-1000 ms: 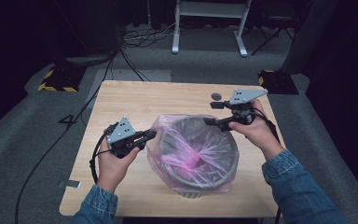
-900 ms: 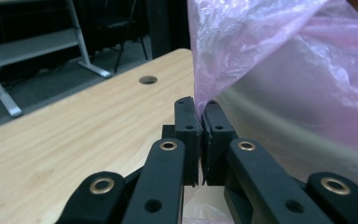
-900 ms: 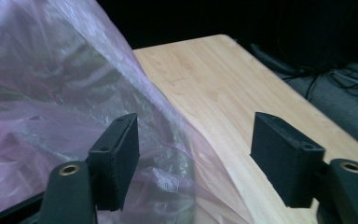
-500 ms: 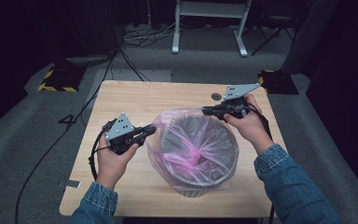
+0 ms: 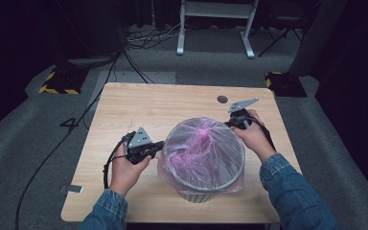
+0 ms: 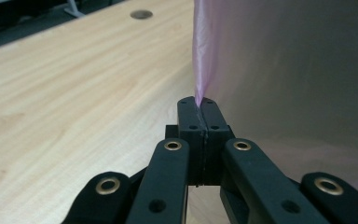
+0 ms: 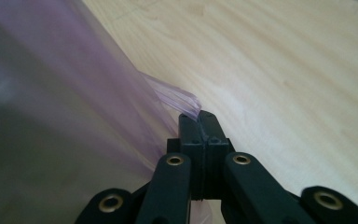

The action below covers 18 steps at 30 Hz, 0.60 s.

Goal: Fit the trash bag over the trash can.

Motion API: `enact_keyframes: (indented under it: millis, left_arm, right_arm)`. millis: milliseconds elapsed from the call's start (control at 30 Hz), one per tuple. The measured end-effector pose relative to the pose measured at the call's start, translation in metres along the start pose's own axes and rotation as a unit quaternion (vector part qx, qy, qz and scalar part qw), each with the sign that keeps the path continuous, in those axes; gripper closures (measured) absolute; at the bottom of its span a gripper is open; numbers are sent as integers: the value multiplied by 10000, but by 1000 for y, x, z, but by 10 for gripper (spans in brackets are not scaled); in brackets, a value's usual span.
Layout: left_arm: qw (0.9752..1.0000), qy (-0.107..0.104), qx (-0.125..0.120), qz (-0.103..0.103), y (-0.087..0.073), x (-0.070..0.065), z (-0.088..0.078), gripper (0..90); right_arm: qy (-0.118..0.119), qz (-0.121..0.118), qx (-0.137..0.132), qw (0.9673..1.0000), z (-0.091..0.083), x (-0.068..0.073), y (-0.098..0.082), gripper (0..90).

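Note:
A grey round bin [image 5: 199,194] stands on the wooden table [image 5: 139,110], lined with a thin pink see-through bag [image 5: 201,146] stretched over its mouth. At the bin's left side my left gripper [image 5: 160,144] is shut on the bag's edge. In the left gripper view the film [image 6: 284,70] runs up from the pinched tips of the left gripper [image 6: 198,101]. My right gripper [image 5: 230,123] is at the bin's far right rim, shut on the bag there. In the right gripper view, a fold of the bag [image 7: 175,98] sits between the closed tips of the right gripper [image 7: 199,116].
A round cable hole [image 5: 222,99] lies in the table's far right part. A black cable [image 5: 109,163] loops from the left gripper toward the table's left edge. Beyond the table are a white stand [image 5: 215,24] and floor cables.
Both hands have come down and the bag's rim has been drawn down around the bin's mouth. The right gripper has moved nearer along the bin's right side.

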<state>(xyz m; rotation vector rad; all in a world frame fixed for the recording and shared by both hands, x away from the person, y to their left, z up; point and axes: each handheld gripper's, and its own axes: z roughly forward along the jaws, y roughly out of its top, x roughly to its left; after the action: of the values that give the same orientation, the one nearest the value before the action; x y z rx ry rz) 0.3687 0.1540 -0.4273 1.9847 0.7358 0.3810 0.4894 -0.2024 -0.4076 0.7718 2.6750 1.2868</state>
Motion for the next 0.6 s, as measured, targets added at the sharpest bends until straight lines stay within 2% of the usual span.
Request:
enact_keyframes:
  millis: [167,200,233,267,300,333,367,400,433,467,533,567,600]
  left_arm:
    - [9998,-120,128,-70,-13,-5,10,896]
    - [9998,-120,128,-70,-13,-5,10,891]
    - [9998,-133,112,-98,-15,-6,9,875]
    - [9998,-104,86,-108,-16,-6,8,875]
    - [9999,-21,-20,-154,-17,-7,3,753]
    - [9994,86,-246,-237,-20,-5,-6,692]
    - [9994,86,-246,-237,-20,-5,-6,634]
    - [9980,138,-515,-347,-22,-4,-19,556]
    - [9980,138,-515,-347,-22,-4,-19,492]
    - [9971,162,-650,-354,-23,-6,-30,492]
    - [9967,199,-744,-269,-26,-11,-46,418]
    - [9967,199,-744,-269,-26,-11,-46,405]
    - [9966,164,-773,-237,-27,-17,-56,393]
  right_arm:
    - [144,210,232,9994,15,-2,-34,900]
    - [144,210,232,9994,15,-2,-34,900]
    - [77,261,273,9993,16,-2,-47,900]
    - [77,261,273,9993,16,-2,-47,900]
    - [-66,396,131,9991,7,-2,-55,892]
    - [-127,418,38,9990,2,-3,-57,806]
    - [-127,418,38,9990,2,-3,-57,806]
    - [-424,429,-195,9980,-16,-4,-63,574]
    - [-424,429,-195,9980,-16,-4,-63,574]
    - [-574,430,-350,9968,-27,-3,-66,506]
    - [-809,513,-906,9913,-62,4,-75,390]
    - [-809,513,-906,9913,-62,4,-75,390]
    - [-817,449,-1062,9900,-83,14,-80,359]
